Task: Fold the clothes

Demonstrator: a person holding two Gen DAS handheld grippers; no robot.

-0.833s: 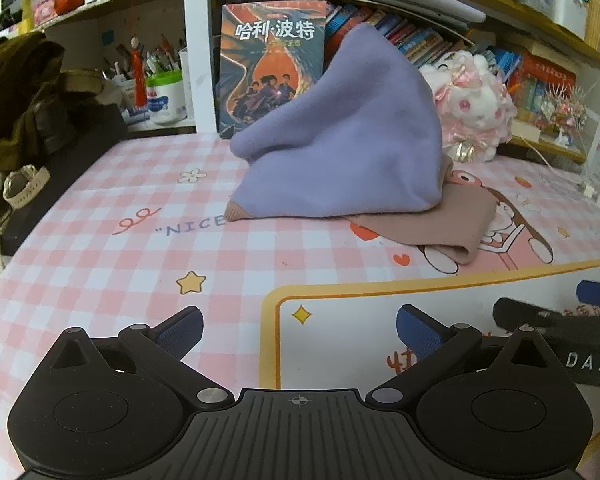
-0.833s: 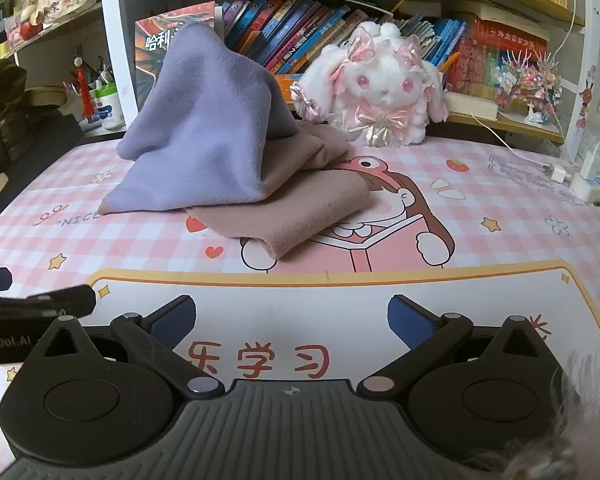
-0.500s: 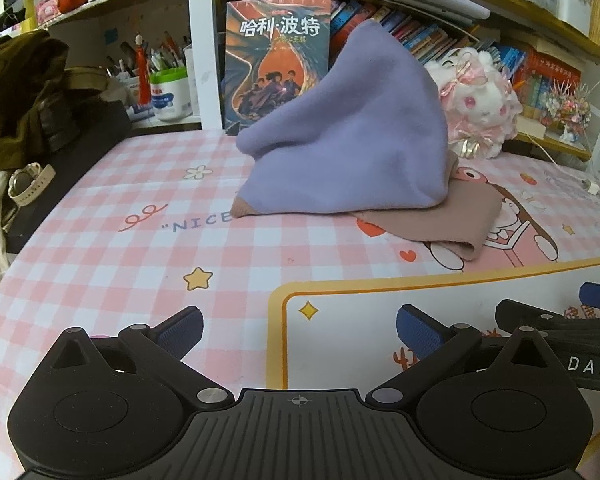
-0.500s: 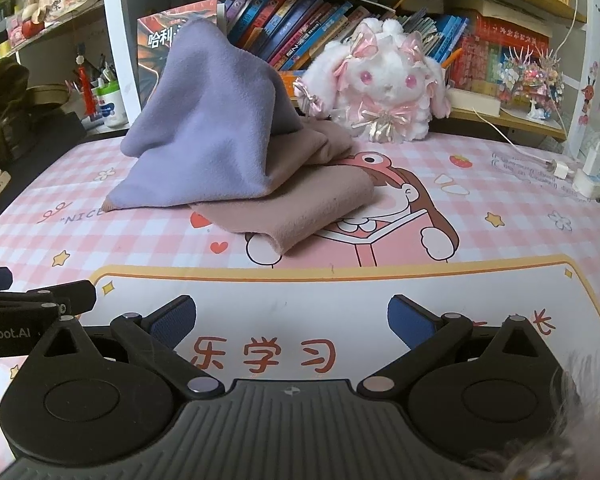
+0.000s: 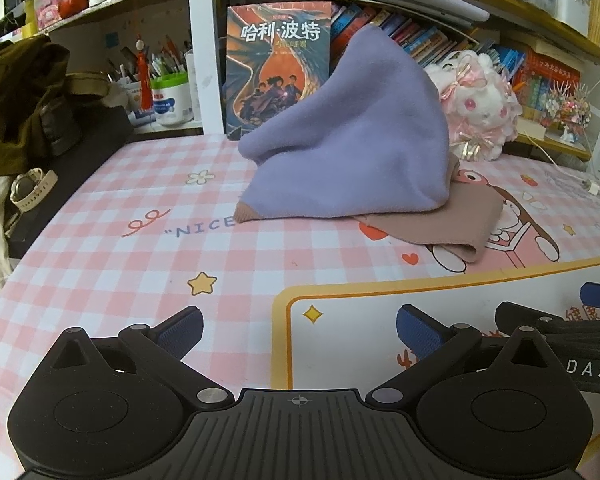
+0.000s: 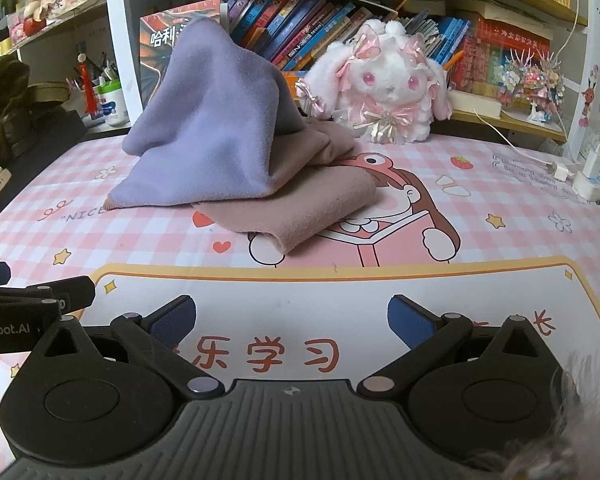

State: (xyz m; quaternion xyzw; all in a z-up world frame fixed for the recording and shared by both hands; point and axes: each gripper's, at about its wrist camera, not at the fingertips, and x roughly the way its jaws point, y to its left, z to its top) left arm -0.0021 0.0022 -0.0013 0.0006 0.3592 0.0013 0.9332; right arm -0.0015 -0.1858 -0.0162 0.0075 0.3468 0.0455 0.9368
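Observation:
A purple cloth (image 5: 352, 140) stands in a peaked heap on the pink checked mat (image 5: 140, 248), leaning toward the bookshelf. It lies partly over a folded brown cloth (image 5: 436, 220). Both show in the right wrist view too: the purple cloth (image 6: 212, 132) over the brown cloth (image 6: 304, 204). My left gripper (image 5: 298, 330) is open and empty, low over the mat, well short of the cloths. My right gripper (image 6: 292, 320) is open and empty, beside the left one, also short of the cloths.
A white plush rabbit (image 6: 388, 80) sits behind the cloths against a bookshelf (image 6: 308, 16). A book (image 5: 278, 64) stands upright at the back. A dark jacket (image 5: 16, 92) and a watch (image 5: 30, 188) lie at the left edge. A charger and cable (image 6: 580, 176) lie at the right.
Both grippers have drawn slightly closer to the cloths and risen a little. The cloths have not moved. Both grippers stay open.

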